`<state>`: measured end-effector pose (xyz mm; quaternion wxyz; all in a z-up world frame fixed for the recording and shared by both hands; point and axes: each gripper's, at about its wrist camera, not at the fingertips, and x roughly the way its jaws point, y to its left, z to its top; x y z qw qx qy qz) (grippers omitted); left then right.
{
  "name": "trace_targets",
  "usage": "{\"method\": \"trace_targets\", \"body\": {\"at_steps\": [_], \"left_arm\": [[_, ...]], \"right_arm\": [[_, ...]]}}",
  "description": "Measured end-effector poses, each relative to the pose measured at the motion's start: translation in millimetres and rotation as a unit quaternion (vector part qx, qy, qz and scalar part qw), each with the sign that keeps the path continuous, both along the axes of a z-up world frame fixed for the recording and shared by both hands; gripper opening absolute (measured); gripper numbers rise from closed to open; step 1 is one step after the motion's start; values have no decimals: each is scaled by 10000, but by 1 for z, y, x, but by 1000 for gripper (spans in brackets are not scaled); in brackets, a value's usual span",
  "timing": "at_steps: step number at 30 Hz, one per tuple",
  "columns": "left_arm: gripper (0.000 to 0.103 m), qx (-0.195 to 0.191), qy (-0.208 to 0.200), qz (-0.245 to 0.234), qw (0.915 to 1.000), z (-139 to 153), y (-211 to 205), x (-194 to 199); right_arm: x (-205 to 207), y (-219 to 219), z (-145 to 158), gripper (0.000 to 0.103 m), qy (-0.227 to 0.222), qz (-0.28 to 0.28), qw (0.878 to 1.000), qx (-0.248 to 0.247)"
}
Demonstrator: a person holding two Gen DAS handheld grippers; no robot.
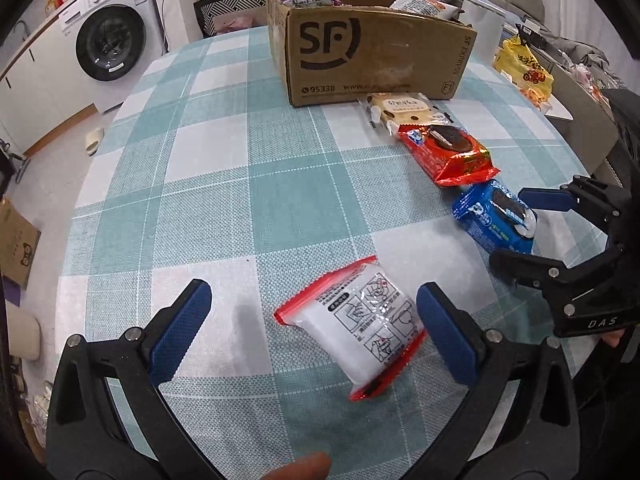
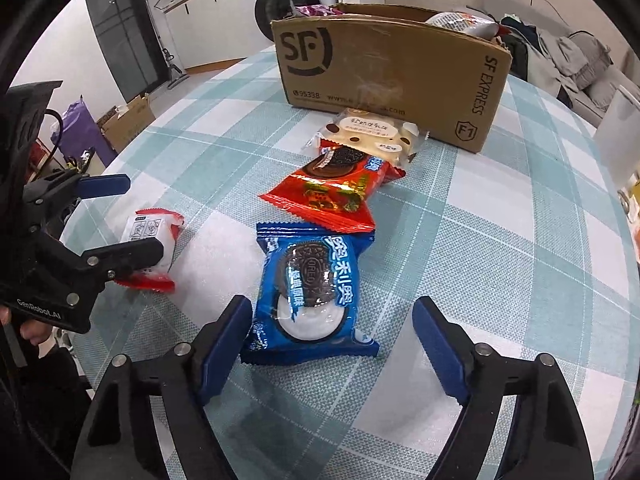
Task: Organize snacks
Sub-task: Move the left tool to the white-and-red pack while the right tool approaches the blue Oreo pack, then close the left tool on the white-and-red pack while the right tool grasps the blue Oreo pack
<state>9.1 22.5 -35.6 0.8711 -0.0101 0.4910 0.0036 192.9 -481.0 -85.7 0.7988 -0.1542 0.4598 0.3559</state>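
On the teal checked tablecloth lies a white packet with red edges (image 1: 360, 320) (image 2: 152, 232). It sits between the fingers of my left gripper (image 1: 314, 292) (image 2: 140, 216), close to the right pad, and the jaws stand wide apart. A blue Oreo packet (image 2: 312, 280) (image 1: 492, 216) lies between the fingers of my right gripper (image 2: 332, 306) (image 1: 510, 226). The left pad is at its edge and the right pad is well clear. Beyond it lie a red Oreo packet (image 2: 332, 192) (image 1: 448, 156) and a cream packet (image 2: 372, 132) (image 1: 400, 108), in front of the open SF cardboard box (image 2: 392, 72) (image 1: 376, 56), which holds several snacks.
A yellow bag (image 1: 524, 68) lies at the table's far right. A chair (image 1: 228, 12) stands behind the table, and a washing machine (image 1: 108, 40) against the wall at left. Flat cardboard (image 1: 16, 248) lies on the floor. The round table's edge curves close on the left.
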Motion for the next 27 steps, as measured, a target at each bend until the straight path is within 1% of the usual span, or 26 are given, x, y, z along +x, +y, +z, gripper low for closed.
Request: {"method": "trace_targets", "body": {"at_steps": [1,3,6,8,11,16,18,19,22,23,27], "left_arm": [[102,-7,9,-21,10000,-1,-2,-1],[97,56,32,-111,9999,-1,-7,-1],[93,64,204,-345,9992,-7,-16,-2],[85,55,241,-512,9984,-10,-22,-3],[84,115,157,-582,9981,-11,-28,-4],[80,105,-9,-668,9977,-10,-32,-6],[77,99,-52,-698,9975,-10,-32,-7],[73,76,-90,-730,9973,-9,-32,-8],[69,8,-175,-789,9967,-8,-32,-9],[68,0,-185,-798,9966,-8,-32,-8],[67,-75,-224,-791,9966,-8,-29,-8]], "right_arm": [[-1,0,0,84,8,7,10000,16],[-2,0,1,83,28,64,10000,62],[-4,1,1,81,29,131,9999,81],[-4,2,1,79,36,151,9998,104],[-5,2,2,77,53,159,9998,147],[-6,3,2,75,18,176,9997,144],[-7,3,2,73,11,194,9997,145],[-6,4,2,73,23,218,9996,173],[-9,6,2,67,-4,315,9993,209],[-9,7,2,63,-6,326,9992,239],[-8,5,3,58,36,351,9986,401]]}}
